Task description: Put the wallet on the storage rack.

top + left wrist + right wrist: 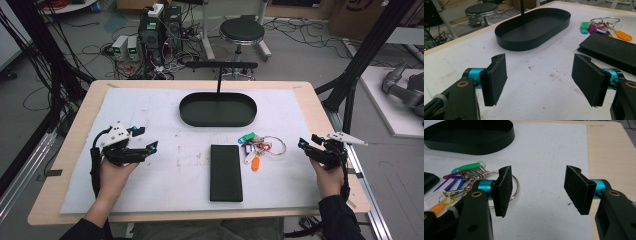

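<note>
Two grippers hovering, both gaping and holding nothing.
Right gripper (306, 146) is sitting nearer the keys (257, 147), which are lying just to its left on the worktop (150, 120); left gripper (146, 139) is waiting well apart.

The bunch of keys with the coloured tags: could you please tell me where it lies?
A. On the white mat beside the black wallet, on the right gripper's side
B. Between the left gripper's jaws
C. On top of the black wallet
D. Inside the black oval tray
A: the bunch of keys lies on the white mat, just right of the black wallet and short of the black oval tray, toward the right gripper.
</note>
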Demonstrator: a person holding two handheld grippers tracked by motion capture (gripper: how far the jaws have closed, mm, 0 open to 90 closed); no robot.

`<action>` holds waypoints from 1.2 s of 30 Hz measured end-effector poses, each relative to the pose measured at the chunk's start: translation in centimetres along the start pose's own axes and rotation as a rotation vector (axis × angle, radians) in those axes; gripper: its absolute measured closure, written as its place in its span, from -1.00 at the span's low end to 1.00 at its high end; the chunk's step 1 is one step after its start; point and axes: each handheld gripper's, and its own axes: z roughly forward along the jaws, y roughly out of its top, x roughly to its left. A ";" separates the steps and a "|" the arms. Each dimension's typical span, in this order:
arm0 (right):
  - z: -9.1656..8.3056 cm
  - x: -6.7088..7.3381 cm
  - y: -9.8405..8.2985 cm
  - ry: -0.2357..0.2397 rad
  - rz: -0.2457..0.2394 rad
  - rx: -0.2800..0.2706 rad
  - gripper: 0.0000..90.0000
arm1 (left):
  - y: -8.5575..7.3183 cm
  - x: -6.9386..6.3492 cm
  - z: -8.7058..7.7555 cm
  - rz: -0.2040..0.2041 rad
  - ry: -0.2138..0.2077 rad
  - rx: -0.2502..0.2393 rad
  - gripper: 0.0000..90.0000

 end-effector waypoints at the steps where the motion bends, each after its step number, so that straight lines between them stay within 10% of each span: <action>1: 0.0 0.0 0.0 0.000 0.000 0.000 -0.12 | 0.0 0.0 0.0 0.001 0.001 0.002 -0.37; 12: 1.6 0.6 0.0 0.016 -0.002 0.071 -0.12 | -0.2 0.1 0.1 -0.004 0.001 0.009 -0.37; 28: 4.9 2.7 0.1 0.004 0.016 0.217 0.47 | -0.4 0.0 0.1 0.000 0.004 0.022 -0.37; 36: 4.7 2.6 0.2 0.025 0.017 0.206 0.47 | -0.6 0.1 -0.2 -0.007 0.009 0.018 -0.37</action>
